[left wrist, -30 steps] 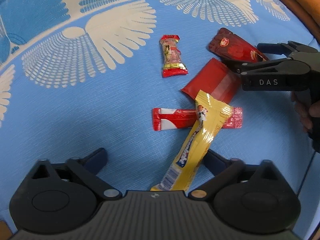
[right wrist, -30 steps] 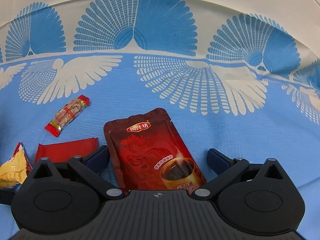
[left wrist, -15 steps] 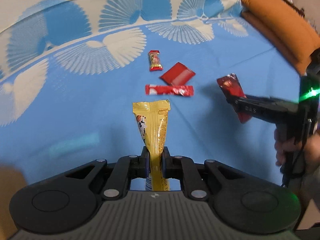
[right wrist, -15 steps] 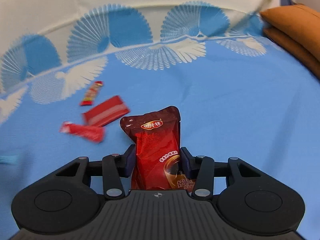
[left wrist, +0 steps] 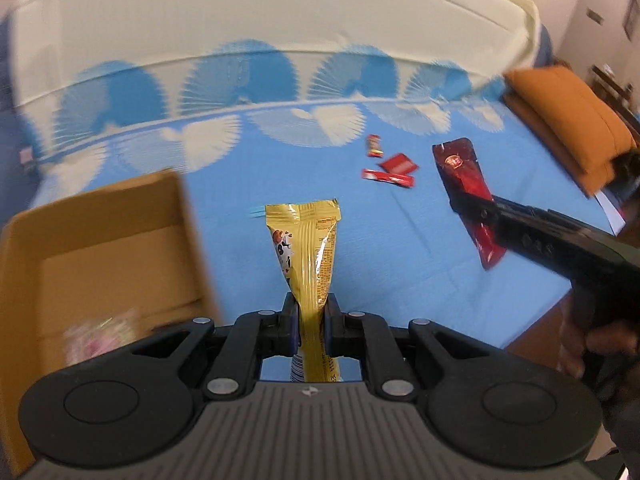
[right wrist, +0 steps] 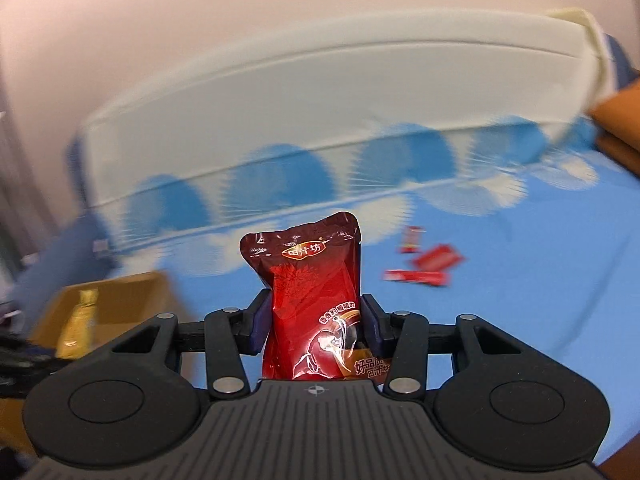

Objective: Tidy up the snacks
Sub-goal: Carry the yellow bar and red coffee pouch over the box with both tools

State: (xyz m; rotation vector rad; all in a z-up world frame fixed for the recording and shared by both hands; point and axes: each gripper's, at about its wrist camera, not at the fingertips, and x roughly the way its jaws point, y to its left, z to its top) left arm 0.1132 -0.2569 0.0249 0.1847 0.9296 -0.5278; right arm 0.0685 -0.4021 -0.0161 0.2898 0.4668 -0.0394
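Note:
My left gripper (left wrist: 311, 314) is shut on a long yellow snack bar (left wrist: 308, 248) and holds it upright above the blue bedspread, just right of an open cardboard box (left wrist: 100, 240). My right gripper (right wrist: 314, 322) is shut on a dark red pouch (right wrist: 316, 292), lifted off the bed; that pouch also shows in the left wrist view (left wrist: 466, 196) at right. The box shows in the right wrist view (right wrist: 120, 300) at lower left, with the yellow bar (right wrist: 80, 320) over it. Three red snacks (left wrist: 390, 166) lie on the bed farther back.
A pinkish item (left wrist: 100, 340) lies blurred inside the box. Orange cushions (left wrist: 568, 116) sit at the bed's right end. A cream headboard (left wrist: 260, 24) runs along the back. The bed's near edge (left wrist: 532, 332) drops off at lower right.
Both grippers closed on their snacks, lifted them off the bed and swung left. The cardboard box has come into view on the left.

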